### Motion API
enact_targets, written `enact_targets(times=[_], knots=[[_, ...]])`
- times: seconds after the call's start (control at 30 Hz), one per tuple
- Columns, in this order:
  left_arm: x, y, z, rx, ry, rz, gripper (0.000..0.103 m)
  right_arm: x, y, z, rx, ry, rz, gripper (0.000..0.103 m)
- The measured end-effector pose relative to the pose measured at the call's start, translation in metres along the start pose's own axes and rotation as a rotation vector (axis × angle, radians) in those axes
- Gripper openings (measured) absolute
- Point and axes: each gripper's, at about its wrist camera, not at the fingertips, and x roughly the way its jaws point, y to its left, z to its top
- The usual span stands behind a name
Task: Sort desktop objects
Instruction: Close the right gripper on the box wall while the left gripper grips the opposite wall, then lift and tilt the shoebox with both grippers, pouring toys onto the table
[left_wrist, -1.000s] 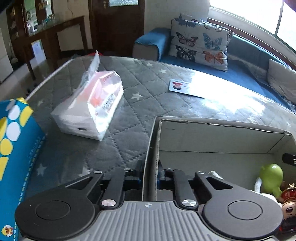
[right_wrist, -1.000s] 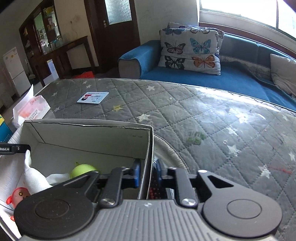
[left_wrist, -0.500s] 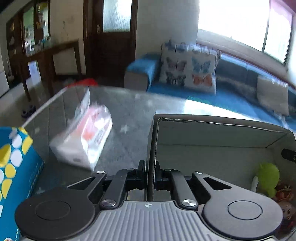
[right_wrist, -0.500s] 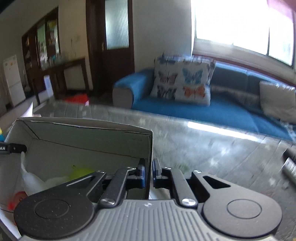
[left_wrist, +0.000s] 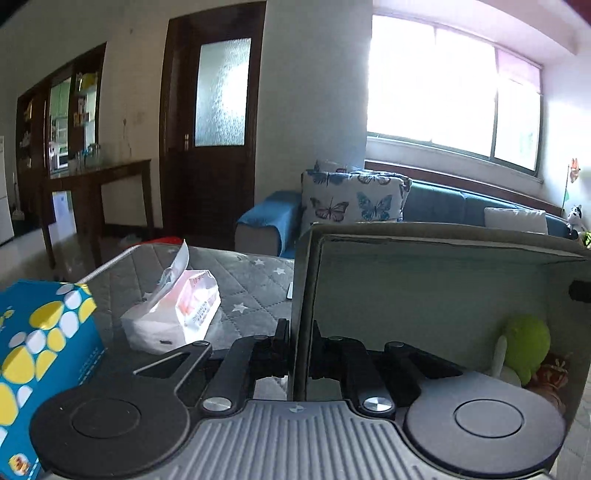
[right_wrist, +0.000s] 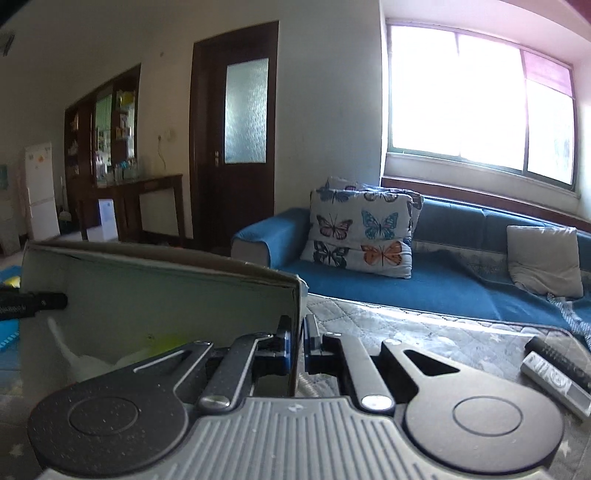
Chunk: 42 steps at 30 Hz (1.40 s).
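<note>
Left of your left gripper (left_wrist: 299, 345): the blue-and-yellow box (left_wrist: 40, 347) stands close, the tissue pack (left_wrist: 177, 314) just beyond it; only a narrow lane of quilted table (left_wrist: 255, 280) runs between pack and cardboard box (left_wrist: 424, 288).
Inside the box: a green toy (left_wrist: 526, 345) fills the right corner (the left half looks open).
Right of your right gripper (right_wrist: 299, 345): two remotes (right_wrist: 557, 373) lie near the table edge; open quilt ahead, up to the sofa (right_wrist: 424, 280).

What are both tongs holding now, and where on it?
Both hold the box: left tongs clamp its left wall, right tongs its right wall.
</note>
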Motion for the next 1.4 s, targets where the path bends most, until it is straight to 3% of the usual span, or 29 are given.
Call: enact_targets(times=[0.33,0.6,0.9,1.03,1.13,1.4], knots=[[-0.028,-0.005,-0.022,0.033,-0.053,0.007,0.014,-0.045,0.007,-0.02,0.006,-0.029,0.002,0.007],[-0.024,-0.006,-0.041,0.046,-0.02,0.014,0.02,-0.034,0.005,-0.043,0.034,0.056,0.01,0.009],[-0.02,-0.004,-0.066,0.04,0.052,0.022,0.022,-0.044,0.006,-0.064,0.034,0.111,-0.015,0.024],[-0.032,-0.008,-0.078,0.039,0.043,0.03,0.025,-0.054,0.009,-0.069,0.038,0.121,-0.029,0.033],[-0.041,-0.009,-0.084,0.032,0.047,0.031,0.026,-0.063,0.011,-0.072,0.038,0.127,-0.028,0.033],[-0.064,-0.008,-0.087,0.008,0.035,-0.013,0.026,-0.088,0.04,-0.068,-0.039,0.078,0.115,0.033]])
